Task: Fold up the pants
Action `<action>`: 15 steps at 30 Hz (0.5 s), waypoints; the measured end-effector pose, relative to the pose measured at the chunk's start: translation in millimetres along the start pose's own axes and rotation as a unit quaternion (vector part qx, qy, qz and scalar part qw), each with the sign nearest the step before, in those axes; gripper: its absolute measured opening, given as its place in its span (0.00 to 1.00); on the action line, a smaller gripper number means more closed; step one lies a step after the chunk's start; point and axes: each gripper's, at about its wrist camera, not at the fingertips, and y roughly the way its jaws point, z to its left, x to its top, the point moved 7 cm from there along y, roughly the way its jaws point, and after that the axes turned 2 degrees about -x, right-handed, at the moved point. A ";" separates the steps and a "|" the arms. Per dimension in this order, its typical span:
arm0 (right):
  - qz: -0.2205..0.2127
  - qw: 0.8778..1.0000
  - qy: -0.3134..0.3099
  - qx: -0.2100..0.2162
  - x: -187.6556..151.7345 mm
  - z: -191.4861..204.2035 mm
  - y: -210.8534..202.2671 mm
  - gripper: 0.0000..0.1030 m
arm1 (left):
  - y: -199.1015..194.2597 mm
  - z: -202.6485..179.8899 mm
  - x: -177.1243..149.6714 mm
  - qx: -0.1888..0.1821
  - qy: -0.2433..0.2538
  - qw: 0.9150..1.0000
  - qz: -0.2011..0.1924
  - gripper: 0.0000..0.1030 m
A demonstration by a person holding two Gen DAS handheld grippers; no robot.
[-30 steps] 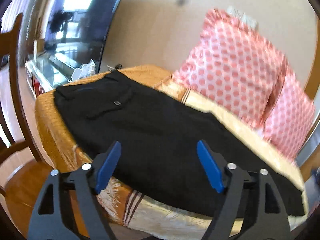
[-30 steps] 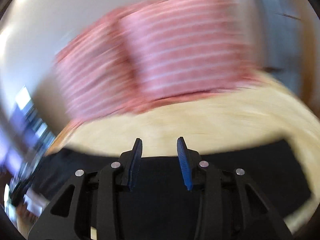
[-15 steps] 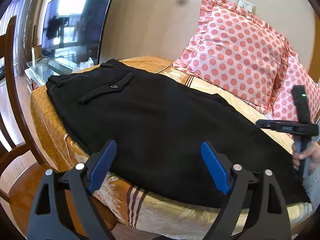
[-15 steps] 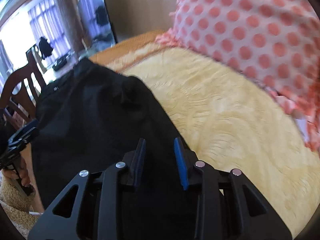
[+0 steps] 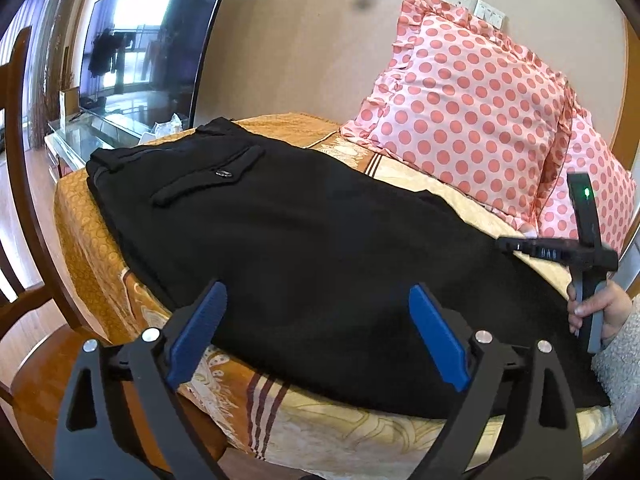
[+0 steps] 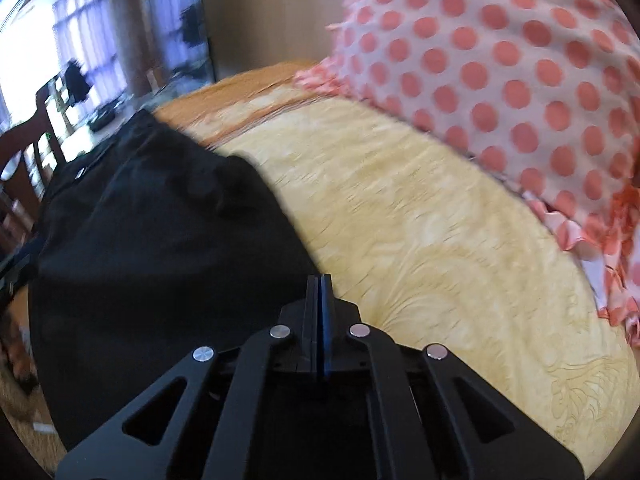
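Note:
Black pants (image 5: 304, 240) lie flat along a yellow-orange bedspread (image 5: 92, 236), waistband and back pocket at the far left, leg ends at the right. My left gripper (image 5: 316, 320) is open wide and empty, just above the pants' near edge. My right gripper (image 6: 319, 286) has its jaws pressed together at the far edge of the pants (image 6: 160, 248) near the leg end; whether cloth is pinched between them is not visible. It also shows in the left wrist view (image 5: 560, 250), held by a hand at the right.
Two pink polka-dot pillows (image 5: 472, 120) lean on the wall behind the bed. A wooden chair (image 5: 24, 200) stands at the left by the bed corner. A TV (image 5: 148, 40) on a glass stand sits beyond the bed's left end.
My right gripper's jaws have closed from a narrow gap to fully together at the pants' far edge. My left gripper stayed open and came slightly closer to the pants.

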 end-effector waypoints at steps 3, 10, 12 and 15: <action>0.013 1.000 -0.008 -0.014 -3.2 1.0 11.3 0.02 | 1.4 -1.6 0.2 0.006 0.006 1.000 0.000 0.90; -0.047 0.988 0.146 -0.017 -10.2 -67.4 -61.1 0.41 | -2.9 -9.2 2.4 0.017 0.039 0.999 0.006 0.91; -0.079 0.980 0.183 -0.011 -33.1 -90.3 -102.6 0.41 | -11.8 -10.4 8.8 0.000 0.032 0.999 -0.010 0.91; -0.066 0.977 0.200 -0.026 -78.2 -102.0 -131.1 0.41 | -26.5 -22.3 22.9 -0.025 0.042 0.997 -0.055 0.92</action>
